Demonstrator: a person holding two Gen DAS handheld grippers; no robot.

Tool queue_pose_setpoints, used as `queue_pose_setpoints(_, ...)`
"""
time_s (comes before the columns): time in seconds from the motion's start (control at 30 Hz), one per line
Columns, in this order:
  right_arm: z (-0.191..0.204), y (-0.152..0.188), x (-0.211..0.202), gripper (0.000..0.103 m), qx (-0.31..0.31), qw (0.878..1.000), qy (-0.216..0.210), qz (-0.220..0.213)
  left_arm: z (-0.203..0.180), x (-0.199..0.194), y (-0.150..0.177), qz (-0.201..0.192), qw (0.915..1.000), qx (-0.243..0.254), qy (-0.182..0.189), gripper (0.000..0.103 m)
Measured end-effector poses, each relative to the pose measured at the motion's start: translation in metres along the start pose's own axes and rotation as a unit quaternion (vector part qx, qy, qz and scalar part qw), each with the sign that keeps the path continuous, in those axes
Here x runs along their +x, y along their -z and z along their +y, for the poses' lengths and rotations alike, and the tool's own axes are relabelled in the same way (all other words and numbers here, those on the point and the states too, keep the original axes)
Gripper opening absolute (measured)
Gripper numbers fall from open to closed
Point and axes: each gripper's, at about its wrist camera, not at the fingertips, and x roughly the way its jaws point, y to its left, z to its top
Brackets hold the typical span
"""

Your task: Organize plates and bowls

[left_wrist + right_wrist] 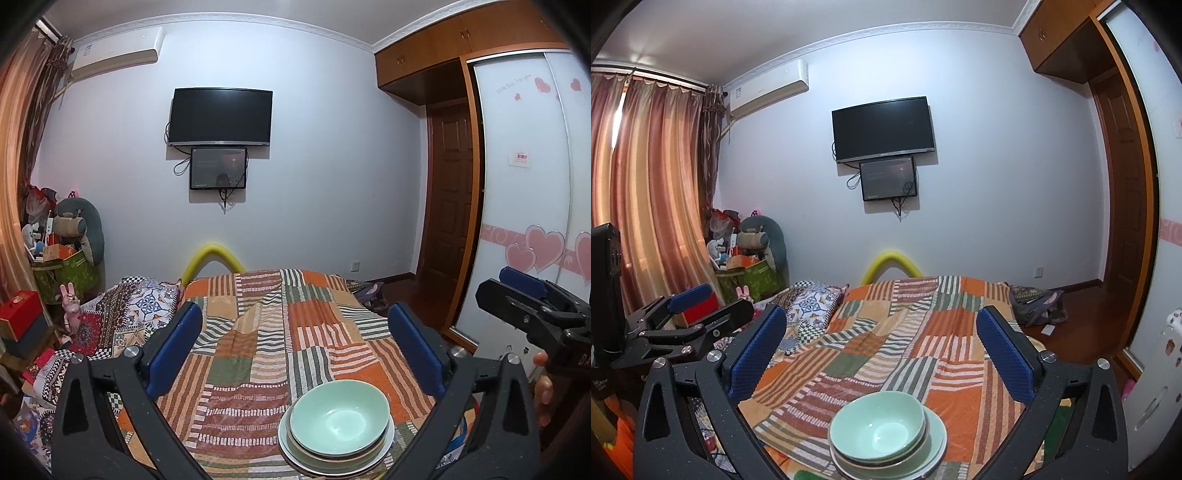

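Both pairs of fingers stand spread wide and hold nothing. The left gripper (pixel 295 347) shows blue, dimpled rubber pads (pixel 173 347) on black arms, and the right gripper (pixel 882 350) matches it, its pads (pixel 757 354) equally well apart. Both hover above and short of the crockery, touching none of it.

Below and between the fingers sits the stack: a pale green glazed ceramic bowl (pixel 338 417) nested in what looks like a second bowl with a darker rim, resting on a pale green plate (pixel 936 439) and a wider white plate (pixel 291 454) beneath. The pile lies at the near end of a bed covered by a patchwork striped quilt (pixel 295 332) in orange, green and white.

The stack looks already gathered, so the work appears near its end. If any piece needs squaring up, a good move would be a low approach, closing the pads on the bowl's rim from both sides. Glazed ceramic is slick and hard; the soft, creased quilt gives underneath, so a push could tilt the pile.
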Motion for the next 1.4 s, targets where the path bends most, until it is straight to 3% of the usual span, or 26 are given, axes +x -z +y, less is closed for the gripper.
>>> queue_pose_setpoints(0.97, -0.003, -0.001, -0.004, 0.103, -0.001, 1.000, 0.002, 0.003, 0.001, 0.000, -0.001, 0.001, 0.9998, -0.012, 0.015, 0.103)
queue_pose_setpoints(1.4, -0.006, 0.003, 0.000, 0.103, 0.007, 1.000, 0.002, 0.014, 0.003, 0.011, 0.004, 0.020, 0.9992, -0.023, 0.026, 0.103)
